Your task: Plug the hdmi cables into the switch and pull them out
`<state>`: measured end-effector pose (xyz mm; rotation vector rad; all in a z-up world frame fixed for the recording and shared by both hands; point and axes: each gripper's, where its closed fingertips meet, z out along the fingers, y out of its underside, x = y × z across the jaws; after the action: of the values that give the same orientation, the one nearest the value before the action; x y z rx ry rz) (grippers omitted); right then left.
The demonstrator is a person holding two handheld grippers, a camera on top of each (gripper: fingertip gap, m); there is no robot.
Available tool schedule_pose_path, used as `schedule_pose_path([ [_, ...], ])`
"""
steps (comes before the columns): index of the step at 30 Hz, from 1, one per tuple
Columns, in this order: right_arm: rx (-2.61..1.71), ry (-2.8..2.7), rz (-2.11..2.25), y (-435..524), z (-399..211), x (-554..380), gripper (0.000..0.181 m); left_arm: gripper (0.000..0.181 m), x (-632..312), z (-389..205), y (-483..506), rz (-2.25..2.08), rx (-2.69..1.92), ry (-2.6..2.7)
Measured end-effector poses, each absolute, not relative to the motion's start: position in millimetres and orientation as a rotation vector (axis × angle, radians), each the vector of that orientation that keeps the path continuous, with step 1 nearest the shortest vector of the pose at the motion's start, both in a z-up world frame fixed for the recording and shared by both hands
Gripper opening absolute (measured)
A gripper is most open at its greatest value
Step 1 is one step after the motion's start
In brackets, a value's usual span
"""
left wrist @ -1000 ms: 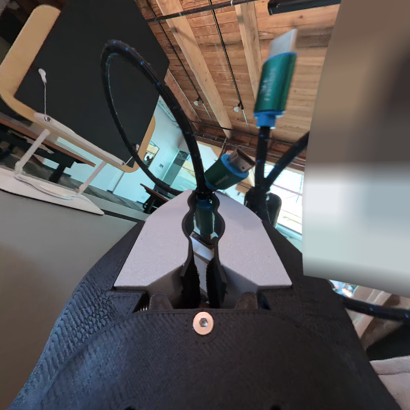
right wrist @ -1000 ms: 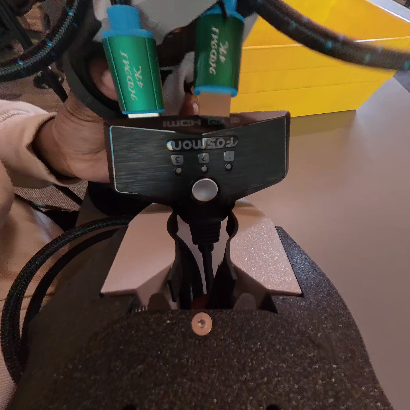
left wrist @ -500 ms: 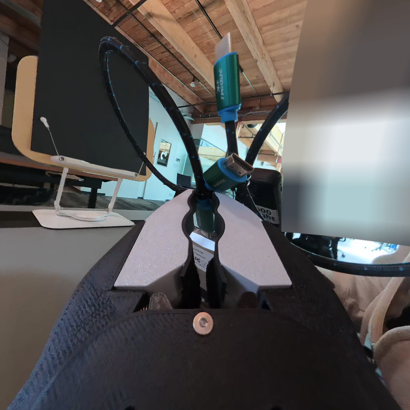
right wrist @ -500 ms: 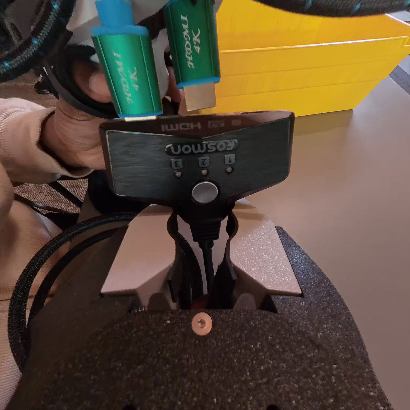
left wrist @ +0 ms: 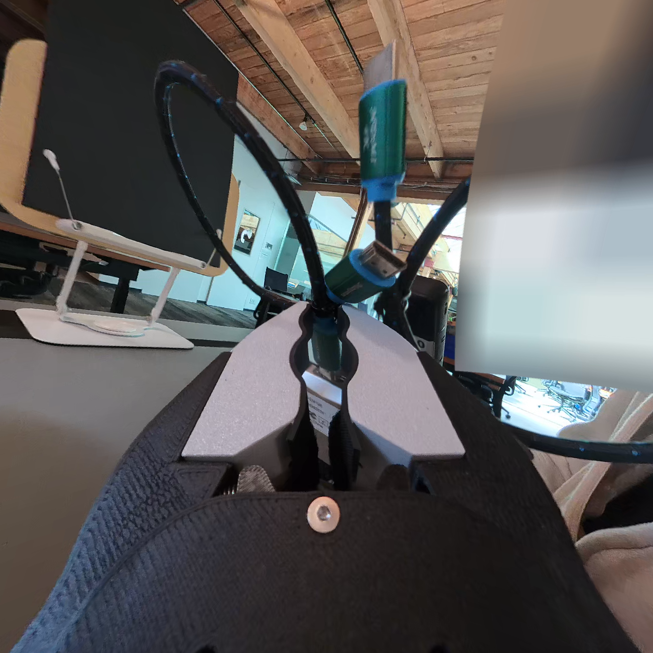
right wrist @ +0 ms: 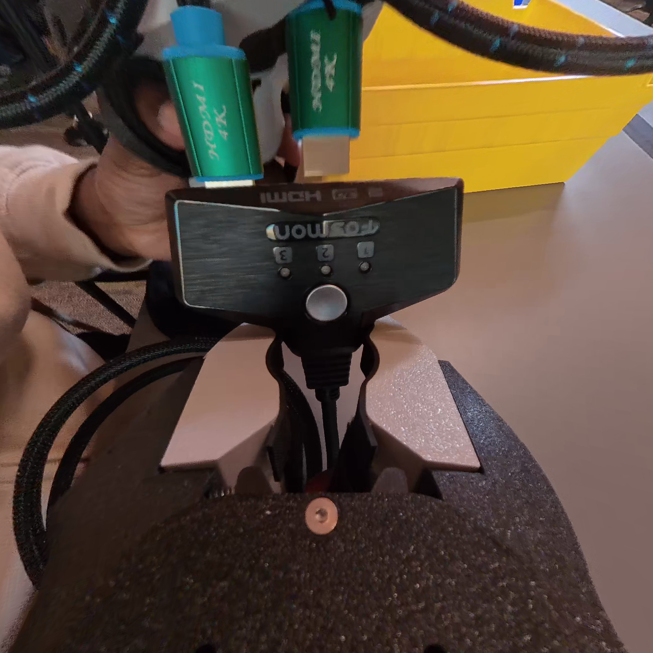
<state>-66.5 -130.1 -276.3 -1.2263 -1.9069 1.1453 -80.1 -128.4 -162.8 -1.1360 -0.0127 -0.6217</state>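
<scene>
Right gripper [right wrist: 323, 357] clamped on the neck of the black switch [right wrist: 314, 247], held above the tan table [right wrist: 530, 318]. Left gripper [left wrist: 324, 348] closed on a green plug [left wrist: 324, 344]; the same plug [right wrist: 323, 81] just short of the middle port, metal tip bare. Another green plug [right wrist: 215, 116] seated in the left port. Two loose plugs [left wrist: 383, 129] dangling beyond. Yellow bin [right wrist: 477, 116] behind.

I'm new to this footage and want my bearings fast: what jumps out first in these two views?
In the right wrist view, the black switch sits centre frame, gripped at its cable end by the right tool. Above it stand two green plugs: the left plug is seated in a port, while the middle plug hangs just clear with its metal tip bare. Behind them to the right is a yellow bin; the left tool pinches a green plug.
</scene>
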Motion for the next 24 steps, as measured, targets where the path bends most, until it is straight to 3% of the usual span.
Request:
schedule_pose_path([
  [8,-1.182,-2.305,0.559,-92.7,-332.4,-36.1,0.046,0.013,-139.8,-134.8,-151.1,-0.476,-1.069,-0.069],
  [9,-1.198,-2.313,0.609,-95.0,-330.7,-36.0,0.064,0.013,-141.5,-130.4,-153.5,-0.465,-1.057,-0.065],
  [11,-1.244,-2.282,0.665,-89.2,-320.7,-37.4,0.121,0.013,-141.0,-122.5,-156.5,-0.445,-1.032,-0.055],
  [12,-1.218,-2.204,0.765,-90.6,-302.4,-42.5,0.133,0.013,-139.7,-119.7,-156.9,-0.433,-1.021,-0.051],
  [13,-1.154,-2.095,0.919,-96.6,-274.4,-47.5,0.134,0.013,-138.3,-117.5,-156.7,-0.419,-1.013,-0.049],
  [15,-1.028,-1.752,1.157,-96.6,-202.9,-55.1,0.114,0.013,-135.9,-113.9,-155.1,-0.364,-1.004,-0.040],
  [17,-0.915,-1.410,1.265,-93.6,-143.6,-51.8,0.065,0.013,-130.4,-107.7,-154.2,-0.290,-0.990,-0.013],
  [18,-0.835,-1.365,1.286,-104.6,-129.2,-50.4,0.054,0.013,-124.5,-103.7,-153.8,-0.276,-0.982,0.006],
  [24,-0.632,-1.416,0.864,-146.3,-122.7,-82.9,0.052,0.013,-86.8,-96.5,-148.0,-0.223,-1.030,0.116],
])
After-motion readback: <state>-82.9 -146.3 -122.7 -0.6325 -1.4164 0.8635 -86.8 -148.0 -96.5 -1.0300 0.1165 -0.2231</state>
